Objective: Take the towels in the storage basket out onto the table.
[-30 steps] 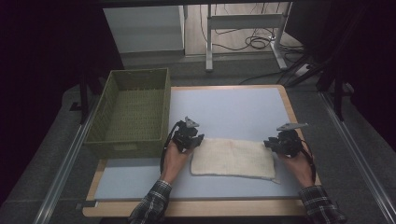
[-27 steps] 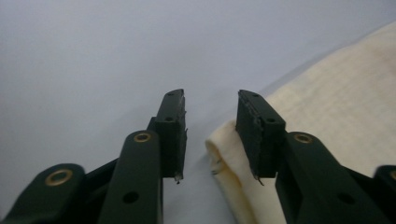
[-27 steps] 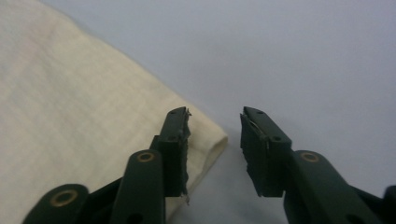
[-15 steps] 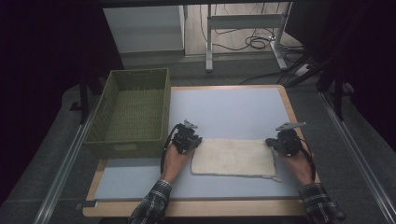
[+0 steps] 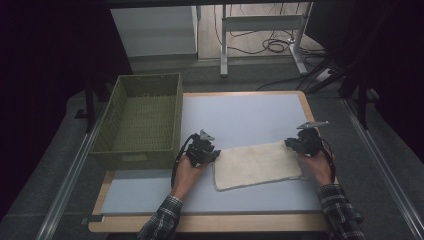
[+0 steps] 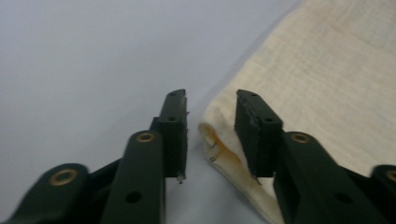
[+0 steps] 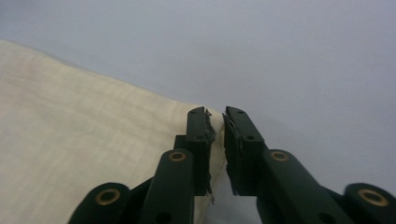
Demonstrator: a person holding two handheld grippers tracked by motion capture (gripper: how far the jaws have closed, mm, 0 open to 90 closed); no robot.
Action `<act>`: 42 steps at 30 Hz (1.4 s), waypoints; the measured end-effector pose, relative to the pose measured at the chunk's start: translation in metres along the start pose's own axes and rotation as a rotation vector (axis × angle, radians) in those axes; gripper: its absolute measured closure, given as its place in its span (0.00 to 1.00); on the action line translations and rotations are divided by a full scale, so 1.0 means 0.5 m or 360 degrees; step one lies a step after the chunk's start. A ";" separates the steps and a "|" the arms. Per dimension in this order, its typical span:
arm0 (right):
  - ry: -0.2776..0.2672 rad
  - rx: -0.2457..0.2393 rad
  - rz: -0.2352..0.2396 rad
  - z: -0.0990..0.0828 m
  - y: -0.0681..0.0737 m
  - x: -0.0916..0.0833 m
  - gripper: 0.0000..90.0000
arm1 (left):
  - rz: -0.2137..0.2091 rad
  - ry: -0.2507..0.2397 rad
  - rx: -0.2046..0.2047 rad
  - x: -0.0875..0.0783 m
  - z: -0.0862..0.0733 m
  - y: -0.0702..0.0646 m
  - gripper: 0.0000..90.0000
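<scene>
High: table is seen with basket at left, cloth between left gripper and right gripper | Left: jaws are parted around cloth corner | Right: jaws are nearly closed at cloth edge, grip unclear

Cream woven cloth, matt tabletop, wicker basket.

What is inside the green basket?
Nothing that shows. The green basket looks empty in the high view: only its woven bottom is visible. Its near wall hides a strip of the bottom behind it.
</scene>
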State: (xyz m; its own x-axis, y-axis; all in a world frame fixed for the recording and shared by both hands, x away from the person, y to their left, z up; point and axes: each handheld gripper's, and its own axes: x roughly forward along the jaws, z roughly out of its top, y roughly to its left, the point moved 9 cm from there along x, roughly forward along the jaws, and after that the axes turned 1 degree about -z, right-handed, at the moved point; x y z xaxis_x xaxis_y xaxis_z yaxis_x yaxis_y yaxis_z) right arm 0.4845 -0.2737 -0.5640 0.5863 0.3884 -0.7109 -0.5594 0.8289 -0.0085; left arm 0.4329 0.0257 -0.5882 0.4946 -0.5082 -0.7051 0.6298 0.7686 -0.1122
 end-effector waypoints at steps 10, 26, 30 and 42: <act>0.0019 -0.0040 0.0101 -0.020 0.051 -0.046 0.73 | 0.0034 -0.0030 0.0049 0.021 -0.011 0.015 0.54; 0.0019 -0.0234 0.0326 -0.046 0.228 -0.044 0.65 | -0.0034 -0.0091 0.0068 0.024 -0.016 0.016 0.47; 0.0024 -0.0307 0.0384 -0.047 0.281 -0.033 0.64 | -0.0032 -0.0092 0.0070 0.024 -0.016 0.016 0.47; 0.0046 -0.0455 0.0634 -0.034 0.449 0.001 0.73 | -0.0028 -0.0093 0.0067 0.024 -0.017 0.015 0.47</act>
State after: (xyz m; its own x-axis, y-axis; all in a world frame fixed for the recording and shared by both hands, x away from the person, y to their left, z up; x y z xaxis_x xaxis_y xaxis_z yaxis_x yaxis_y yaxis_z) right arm 0.3491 -0.0942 -0.5780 0.2797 0.6382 -0.7173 -0.8778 0.4726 0.0781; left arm 0.4386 0.0289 -0.6033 0.5168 -0.5441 -0.6610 0.6625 0.7431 -0.0937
